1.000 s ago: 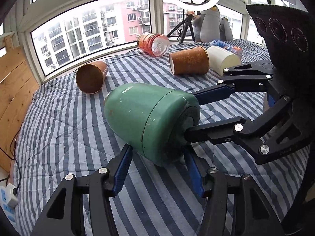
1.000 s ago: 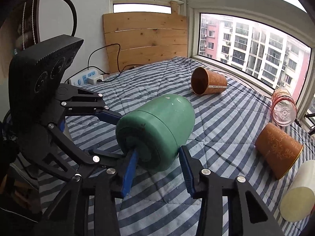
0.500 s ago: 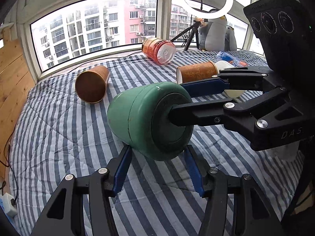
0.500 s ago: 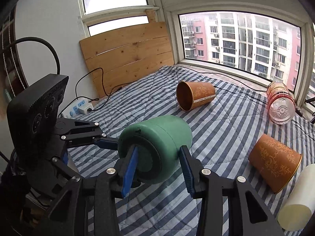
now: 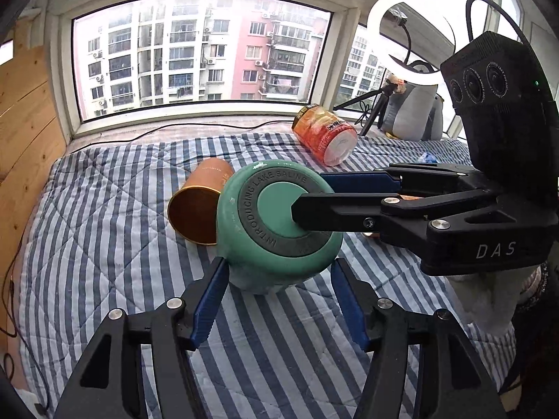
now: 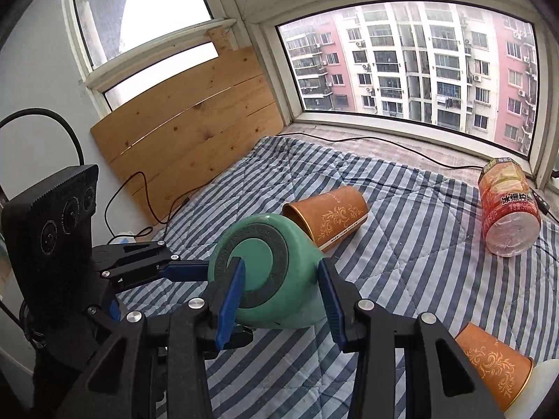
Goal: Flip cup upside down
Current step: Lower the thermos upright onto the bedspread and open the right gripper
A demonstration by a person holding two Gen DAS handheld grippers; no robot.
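Note:
A green cup (image 5: 272,244) with a grey ring on its base is held up over the striped bedspread (image 5: 104,244), its base turned towards both cameras. My left gripper (image 5: 279,279) is closed on its sides. My right gripper (image 6: 279,286) also grips it (image 6: 297,262), one finger across the base and one on the far side; it reaches in from the right in the left wrist view (image 5: 314,199). The cup's mouth is hidden.
An orange paper cup (image 5: 199,206) lies on its side just behind the green cup. A plastic bottle (image 5: 325,132) lies near the window. Another orange cup (image 6: 492,363) and a white cup edge (image 6: 538,391) lie at right. A wooden board (image 6: 195,129) leans at the left wall.
Both grippers have turned the green cup, swinging its base up towards the cameras and raising it. Both kept their hold.

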